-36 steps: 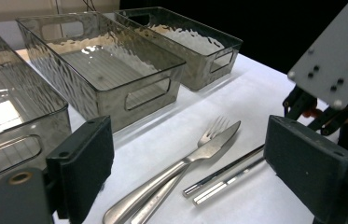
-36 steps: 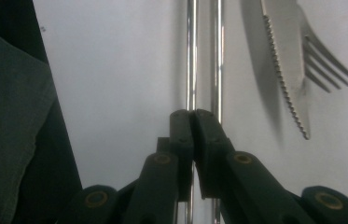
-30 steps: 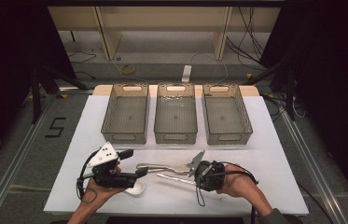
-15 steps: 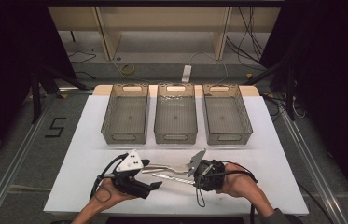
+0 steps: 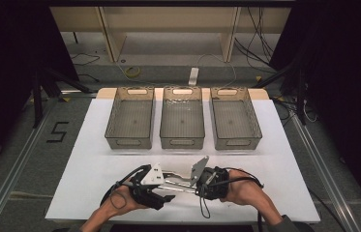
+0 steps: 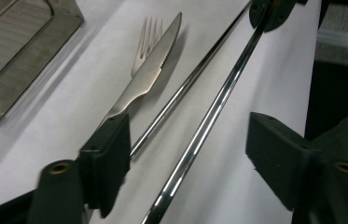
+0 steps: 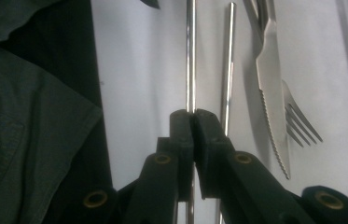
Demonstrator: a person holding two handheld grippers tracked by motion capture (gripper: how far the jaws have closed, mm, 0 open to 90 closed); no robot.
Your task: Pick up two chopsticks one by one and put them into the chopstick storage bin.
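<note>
My right gripper is shut on a thin steel rod and holds it a little above the white table. In the left gripper view the same rod runs between the jaws of my open left gripper, touching neither pad. Its far end meets the right gripper. A second rod, a knife and a fork lie flat beside it. In the high view the left gripper and the right gripper face each other near the front edge.
Three empty grey mesh bins stand in a row across the back of the table. A dark sleeve lies to the left in the right gripper view. A bin corner sits near the fork.
My left gripper has travelled right along the front of the table, and its open jaws now straddle the rod. The right gripper has stayed put, shut on the rod.
</note>
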